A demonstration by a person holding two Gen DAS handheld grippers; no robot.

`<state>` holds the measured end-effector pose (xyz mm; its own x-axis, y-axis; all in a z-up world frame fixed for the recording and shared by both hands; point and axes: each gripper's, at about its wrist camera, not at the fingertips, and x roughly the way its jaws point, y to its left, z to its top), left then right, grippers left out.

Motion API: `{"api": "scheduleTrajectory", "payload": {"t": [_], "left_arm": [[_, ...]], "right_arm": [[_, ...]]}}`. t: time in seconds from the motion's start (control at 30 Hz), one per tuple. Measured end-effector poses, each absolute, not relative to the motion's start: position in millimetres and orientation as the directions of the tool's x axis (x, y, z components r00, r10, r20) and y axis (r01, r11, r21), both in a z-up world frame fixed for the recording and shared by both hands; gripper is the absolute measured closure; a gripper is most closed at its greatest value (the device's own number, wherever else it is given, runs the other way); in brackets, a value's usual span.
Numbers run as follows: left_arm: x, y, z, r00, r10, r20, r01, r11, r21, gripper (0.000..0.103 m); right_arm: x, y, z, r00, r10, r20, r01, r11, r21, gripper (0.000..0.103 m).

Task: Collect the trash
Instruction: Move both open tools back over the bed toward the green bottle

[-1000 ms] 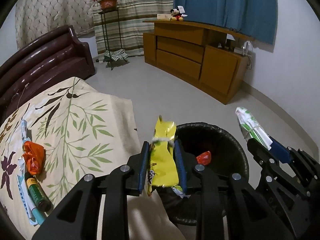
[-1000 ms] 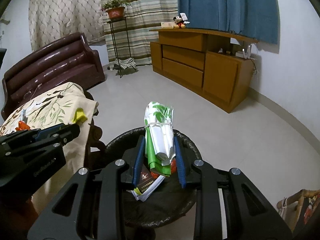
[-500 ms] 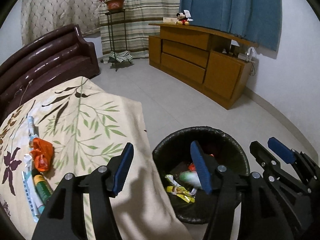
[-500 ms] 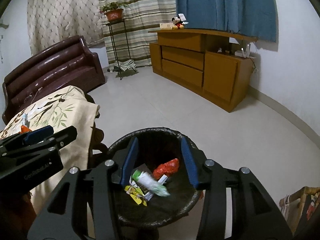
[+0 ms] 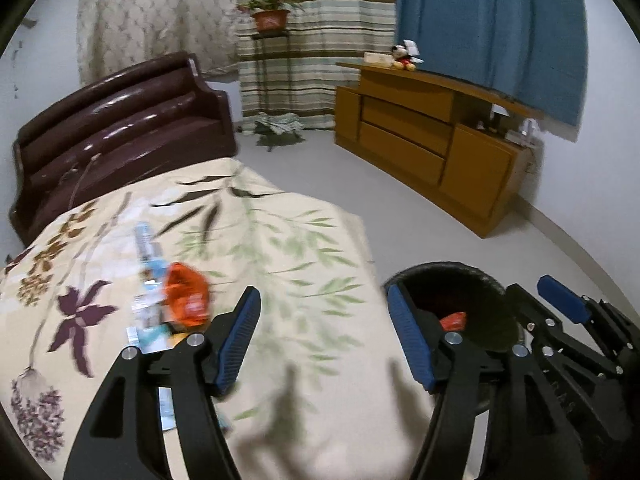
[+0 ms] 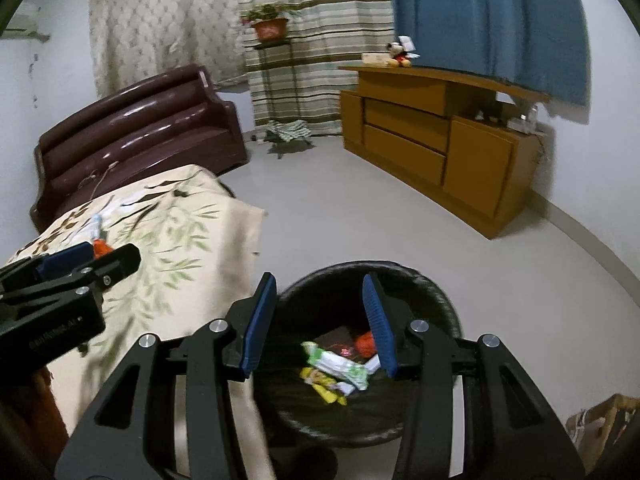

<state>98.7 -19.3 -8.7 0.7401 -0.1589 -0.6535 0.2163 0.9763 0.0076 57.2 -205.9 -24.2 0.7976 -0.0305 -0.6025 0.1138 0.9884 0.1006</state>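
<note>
My left gripper [image 5: 322,316] is open and empty over the leaf-patterned tablecloth [image 5: 280,248]. An orange wrapper [image 5: 186,300] and blue-white packets [image 5: 148,280] lie on the cloth to its left. My right gripper [image 6: 320,312] is open and empty above the black trash bin [image 6: 440,300]. In the bin lie a green-white packet [image 6: 340,366], a yellow wrapper [image 6: 322,386] and a red wrapper [image 6: 366,342]. The bin [image 5: 486,284] also shows at the right in the left wrist view, beside the right gripper's fingers [image 5: 562,298].
A dark brown sofa [image 5: 120,128] stands behind the table. A wooden cabinet [image 5: 432,140] runs along the right wall. A plant stand [image 5: 272,40] stands by the curtains. The grey floor [image 6: 360,216] lies between them. A basket [image 6: 604,424] sits at the lower right.
Both grippers opened and dropped their wrappers into the bin. The left gripper then swung left, over the tablecloth toward the trash there. The right gripper stays above the bin.
</note>
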Motion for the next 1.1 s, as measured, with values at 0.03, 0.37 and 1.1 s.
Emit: {"api": "scheduleTrajectory", "payload": {"t": [0.03, 0.37, 1.1], "left_arm": [[98, -12, -8, 0.742, -0.150, -0.653, 0.206, 0.978, 0.010, 0.038], [84, 82, -12, 0.743, 0.000, -0.669, 0.024, 0.999, 0.027, 0.034], [81, 195, -39, 0.681, 0.100, -0.726, -0.161, 0.987, -0.015, 0.034]], "right_arm": [[58, -199, -23, 0.798, -0.018, -0.602, 0.098, 0.990, 0.101, 0.059], [61, -129, -19, 0.781, 0.110, -0.614, -0.062, 0.993, 0.099, 0.059], [102, 1, -45, 0.638, 0.234, -0.734, -0.301, 0.953, 0.042, 0.067]]}}
